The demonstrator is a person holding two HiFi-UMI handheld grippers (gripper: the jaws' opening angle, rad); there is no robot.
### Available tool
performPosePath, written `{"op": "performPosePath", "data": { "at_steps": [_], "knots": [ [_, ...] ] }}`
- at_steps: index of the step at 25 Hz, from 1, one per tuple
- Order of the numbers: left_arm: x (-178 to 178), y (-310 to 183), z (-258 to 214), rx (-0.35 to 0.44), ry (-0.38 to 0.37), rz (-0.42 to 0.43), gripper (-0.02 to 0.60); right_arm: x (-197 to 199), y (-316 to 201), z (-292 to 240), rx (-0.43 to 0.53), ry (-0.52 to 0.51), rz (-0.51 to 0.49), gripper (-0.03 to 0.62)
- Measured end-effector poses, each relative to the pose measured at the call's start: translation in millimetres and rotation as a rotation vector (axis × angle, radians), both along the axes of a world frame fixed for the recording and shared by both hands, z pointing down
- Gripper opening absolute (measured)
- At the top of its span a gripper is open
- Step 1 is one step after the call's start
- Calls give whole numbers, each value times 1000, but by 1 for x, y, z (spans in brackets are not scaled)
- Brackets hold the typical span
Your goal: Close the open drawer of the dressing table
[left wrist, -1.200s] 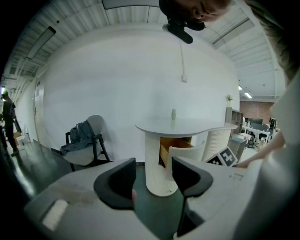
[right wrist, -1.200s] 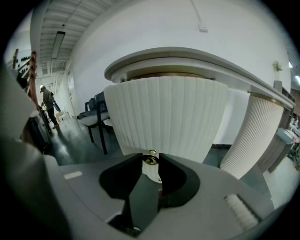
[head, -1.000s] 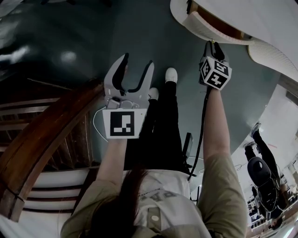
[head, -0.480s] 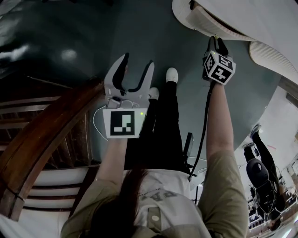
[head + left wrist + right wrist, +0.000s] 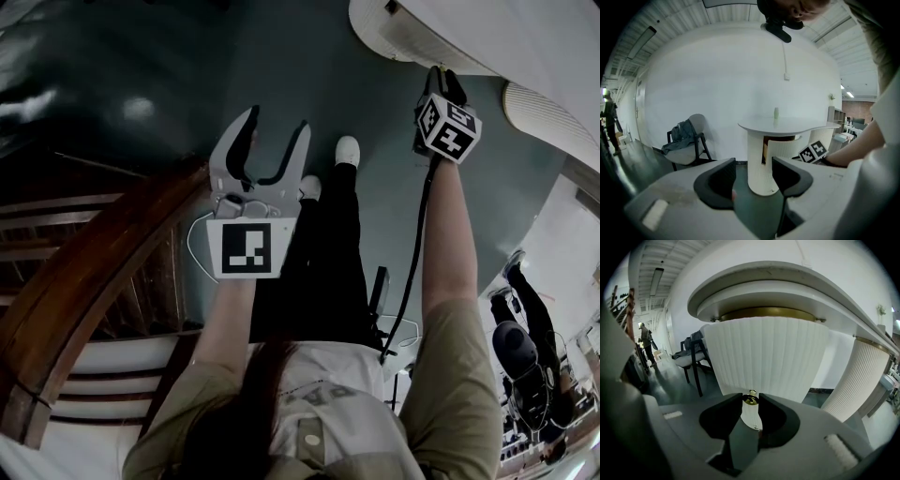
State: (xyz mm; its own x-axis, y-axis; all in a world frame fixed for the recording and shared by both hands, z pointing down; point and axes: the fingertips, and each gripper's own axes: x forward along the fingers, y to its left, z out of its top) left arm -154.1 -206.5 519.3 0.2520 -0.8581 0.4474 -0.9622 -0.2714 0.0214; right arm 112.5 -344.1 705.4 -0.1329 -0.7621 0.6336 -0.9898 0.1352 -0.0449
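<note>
The white dressing table (image 5: 506,33) stands at the top right of the head view, and its curved, ribbed drawer front (image 5: 768,357) fills the right gripper view. A small brass knob (image 5: 750,398) sits on that front. My right gripper (image 5: 750,402) is shut on the knob, its pads pinching it at the tips; in the head view the right gripper (image 5: 441,77) reaches up against the table. From the left gripper view a dark gap (image 5: 778,139) still shows behind the drawer front. My left gripper (image 5: 277,127) hangs open over the dark floor with nothing between its jaws.
A dark wooden curved rail (image 5: 94,272) runs along the left. The person's legs and white shoes (image 5: 346,150) lie between the grippers. A chair with a jacket (image 5: 686,140) stands left of the table, and a ribbed white column (image 5: 862,380) to its right. People stand farther off (image 5: 525,347).
My right gripper has moved up toward the table with the knob in it. The drawer has slid inward and its brown inside no longer shows. The left gripper has stayed still.
</note>
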Motion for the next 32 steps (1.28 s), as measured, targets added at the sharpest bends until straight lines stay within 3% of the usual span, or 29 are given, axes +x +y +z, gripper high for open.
{"op": "performPosePath", "data": {
  "at_steps": [32],
  "knots": [
    [-8,-7,6,-25,-15,-23,255,8,-54,-8,15,25,53,112]
  ]
}}
